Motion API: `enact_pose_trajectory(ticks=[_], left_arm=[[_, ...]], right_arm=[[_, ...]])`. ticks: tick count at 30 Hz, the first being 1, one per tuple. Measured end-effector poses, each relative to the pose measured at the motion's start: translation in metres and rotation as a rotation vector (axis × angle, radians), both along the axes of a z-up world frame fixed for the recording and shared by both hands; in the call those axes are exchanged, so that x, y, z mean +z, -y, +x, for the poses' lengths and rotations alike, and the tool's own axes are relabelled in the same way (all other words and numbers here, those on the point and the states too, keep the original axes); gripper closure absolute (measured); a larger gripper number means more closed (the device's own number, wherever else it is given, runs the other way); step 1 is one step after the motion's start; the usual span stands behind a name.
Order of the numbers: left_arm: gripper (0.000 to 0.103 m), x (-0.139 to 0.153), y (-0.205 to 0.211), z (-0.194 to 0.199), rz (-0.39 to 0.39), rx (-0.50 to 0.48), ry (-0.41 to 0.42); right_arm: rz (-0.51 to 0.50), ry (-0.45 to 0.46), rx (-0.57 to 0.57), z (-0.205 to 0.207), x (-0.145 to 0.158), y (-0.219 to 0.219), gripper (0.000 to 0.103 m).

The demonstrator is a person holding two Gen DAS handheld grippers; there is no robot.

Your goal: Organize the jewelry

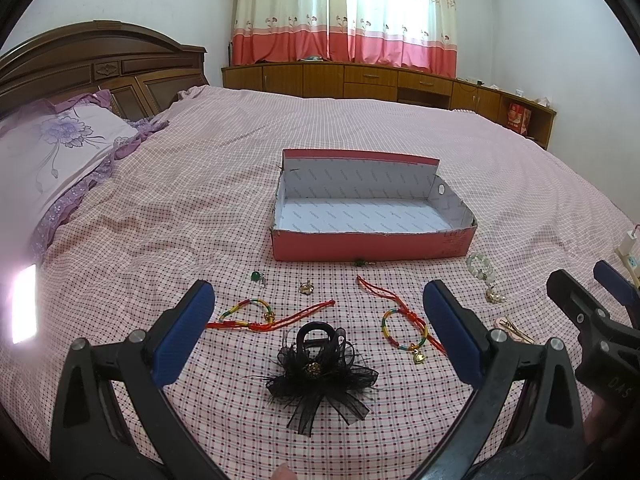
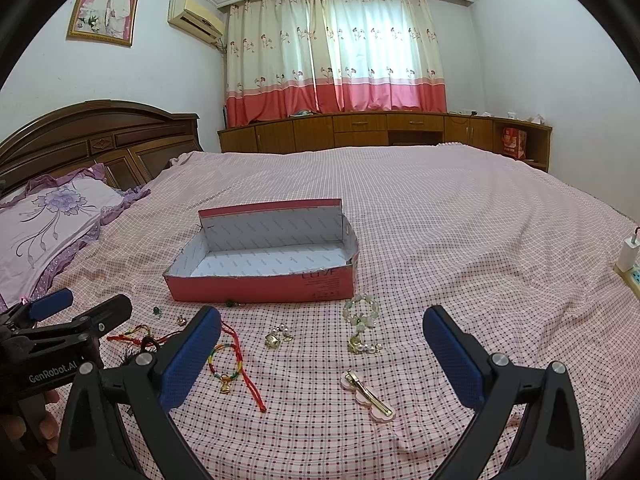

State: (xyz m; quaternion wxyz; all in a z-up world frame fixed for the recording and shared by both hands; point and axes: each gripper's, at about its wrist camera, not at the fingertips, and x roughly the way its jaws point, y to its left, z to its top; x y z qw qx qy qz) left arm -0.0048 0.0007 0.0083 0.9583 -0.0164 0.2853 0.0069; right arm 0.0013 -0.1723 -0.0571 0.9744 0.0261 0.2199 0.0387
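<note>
Jewelry lies scattered on the bed point(image 1: 200, 208) in front of an open pink box point(image 1: 372, 246), which is empty; none of the pieces has gone in yet, so the sorting looks to be at its very start. From the left: a green ring point(image 1: 256, 277), a multicolour cord bracelet point(image 1: 256, 314), a small gold ring point(image 1: 306, 288), a black lace hair claw point(image 1: 320, 372), a second cord bracelet with a gold charm point(image 1: 404, 332), a gold-and-pearl piece point(image 2: 278, 336), a pale bead bracelet point(image 2: 362, 312) close to the box's right corner, and a pink hair clip point(image 2: 368, 394) nearest the right side.

The left hand-held gripper point(image 1: 320, 328) is released, jaws spread wide and holding nothing, with the hair claw lying between and just beyond its fingers. The right hand-held gripper point(image 2: 322, 354) is likewise spread and empty, hovering over the hair clip and pearls.

The likely next move is a first pick: the left one would lower onto the hair claw, close across its arched black handle and not the soft lace, then carry it forward over the box's near wall.
</note>
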Motion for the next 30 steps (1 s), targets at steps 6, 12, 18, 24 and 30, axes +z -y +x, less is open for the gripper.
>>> enact_pose_trajectory(ticks=[6,12,18,24,30], left_arm=[[0.005,-0.0001,0.0001,-0.0001,0.000,0.001,0.000],[0.005,-0.0003,0.0002,-0.0002,0.000,0.001,0.000],[0.005,-0.0003,0.0003,-0.0002,0.000,0.001,0.000],[0.005,-0.0004,0.0002,-0.0003,0.000,0.001,-0.001],[0.005,-0.0024,-0.0016,0.0006,-0.003,0.004,-0.005]], right_arm=[[0.000,-0.001,0.001,-0.0001,-0.0001,-0.0001,0.000],[0.002,-0.001,0.000,-0.0002,-0.0002,0.0000,0.000],[0.003,-0.003,-0.001,-0.0002,-0.0004,-0.0002,0.000],[0.003,-0.004,-0.001,-0.0001,-0.0007,0.0000,0.000],[0.004,-0.007,-0.002,-0.0019,-0.0003,-0.0018,0.000]])
